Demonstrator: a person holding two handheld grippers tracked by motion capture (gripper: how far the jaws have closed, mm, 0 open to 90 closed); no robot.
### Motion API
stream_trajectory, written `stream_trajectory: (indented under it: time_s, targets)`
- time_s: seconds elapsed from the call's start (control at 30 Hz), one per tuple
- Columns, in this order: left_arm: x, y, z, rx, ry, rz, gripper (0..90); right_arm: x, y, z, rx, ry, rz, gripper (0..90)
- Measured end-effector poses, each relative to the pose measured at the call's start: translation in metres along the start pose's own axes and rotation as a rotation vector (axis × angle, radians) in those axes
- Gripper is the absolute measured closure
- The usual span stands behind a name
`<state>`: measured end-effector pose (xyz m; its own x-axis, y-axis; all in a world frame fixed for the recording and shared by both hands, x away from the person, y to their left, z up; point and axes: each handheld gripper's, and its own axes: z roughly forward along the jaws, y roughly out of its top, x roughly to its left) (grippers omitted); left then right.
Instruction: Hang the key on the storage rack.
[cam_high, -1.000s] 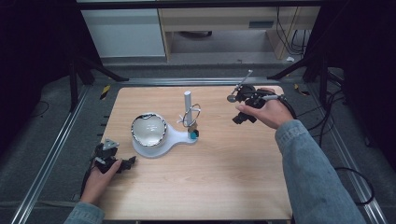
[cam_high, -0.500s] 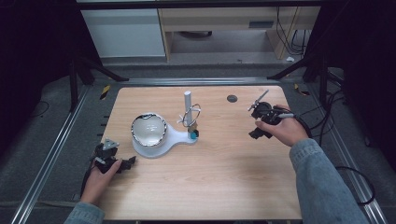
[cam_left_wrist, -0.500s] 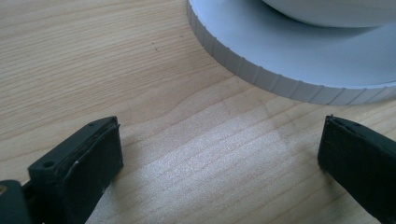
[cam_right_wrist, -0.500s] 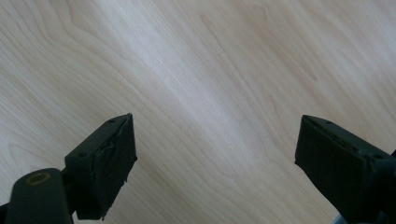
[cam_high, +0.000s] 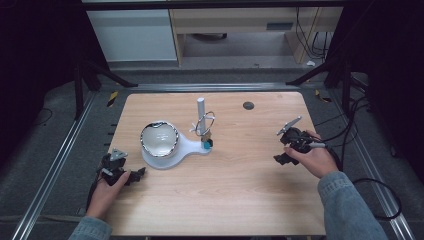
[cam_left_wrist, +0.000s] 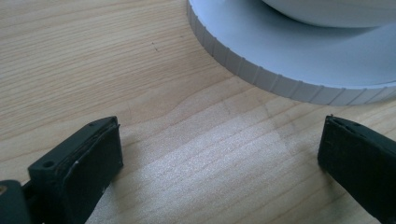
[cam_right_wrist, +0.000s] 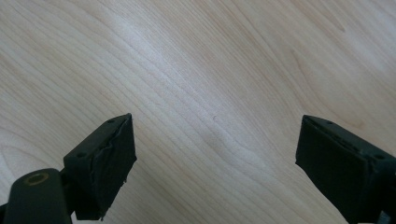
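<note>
We are resting both grippers low on the wooden table (cam_high: 235, 185), nothing held: the left gripper (cam_left_wrist: 219, 154), jaws apart, facing the white stand (cam_high: 187, 147) with its bowl (cam_high: 159, 138); the right gripper (cam_right_wrist: 215, 158), jaws apart, over bare wood.

A bowl (cam_high: 159, 138) sits on a base (cam_high: 186, 149) left of the table's (cam_high: 225, 200) middle, a post (cam_high: 201, 110) standing just right of it. A disc (cam_high: 248, 105) lies farther back, right.
</note>
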<state>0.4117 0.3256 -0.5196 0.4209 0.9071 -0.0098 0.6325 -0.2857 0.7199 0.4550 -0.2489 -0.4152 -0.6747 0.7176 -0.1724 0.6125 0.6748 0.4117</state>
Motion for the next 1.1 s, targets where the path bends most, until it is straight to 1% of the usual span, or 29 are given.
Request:
stream_trajectory:
  time_s: [0.1, 0.23, 0.27, 0.37, 0.43, 0.53, 0.67, 0.77, 0.87, 0.93, 0.97, 1.03, 1.1]
  targets:
    - [0.0, 0.0, 0.0, 0.0, 0.0, 0.0, 0.0, 0.002, -0.008, 0.007, -0.037, 0.002, 0.02, 12.3]
    - [0.0, 0.0, 0.0, 0.0, 0.0, 0.0, 0.0, 0.003, -0.017, 0.019, -0.079, -0.01, 0.049, 11.9]
    - [0.0, 0.0, 0.0, 0.0, 0.0, -0.001, 0.0, 0.003, -0.02, 0.024, -0.098, -0.012, 0.061, 11.7]
    - [0.0, 0.0, 0.0, 0.0, 0.0, -0.001, 0.0, 0.0, -0.024, 0.035, -0.129, -0.005, 0.102, 11.4]
    - [0.0, 0.0, 0.0, 0.0, 0.0, -0.001, 0.0, 0.0, -0.025, 0.041, -0.139, -0.001, 0.126, 11.3]
    - [0.0, 0.0, 0.0, -0.001, 0.0, -0.001, 0.0, -0.002, -0.025, 0.05, -0.162, 0.029, 0.177, 11.2]
    - [0.0, 0.0, 0.0, -0.001, 0.0, -0.001, 0.0, -0.001, -0.024, 0.061, -0.181, 0.023, 0.199, 10.9]
    - [0.0, 0.0, 0.0, -0.001, -0.001, -0.001, 0.0, -0.001, -0.024, 0.066, -0.191, 0.018, 0.204, 10.4]
    - [0.0, 0.0, 0.0, 0.001, -0.001, 0.0, 0.0, 0.0, -0.026, 0.073, -0.194, 0.024, 0.216, 8.2]
    - [0.0, 0.0, 0.0, 0.001, -0.001, 0.0, 0.0, 0.0, -0.03, 0.076, -0.223, 0.018, 0.233, 7.1]
    - [0.0, 0.0, 0.0, -0.001, -0.001, -0.001, 0.0, 0.0, -0.032, 0.077, -0.249, 0.01, 0.243, 6.9]
    - [0.0, 0.0, 0.0, 0.001, -0.001, 0.0, 0.0, 0.0, -0.036, 0.079, -0.288, 0.001, 0.25, 4.9]
    - [0.0, 0.0, 0.0, 0.001, -0.001, 0.001, 0.0, 0.0, -0.039, 0.08, -0.31, -0.005, 0.256, 4.7]
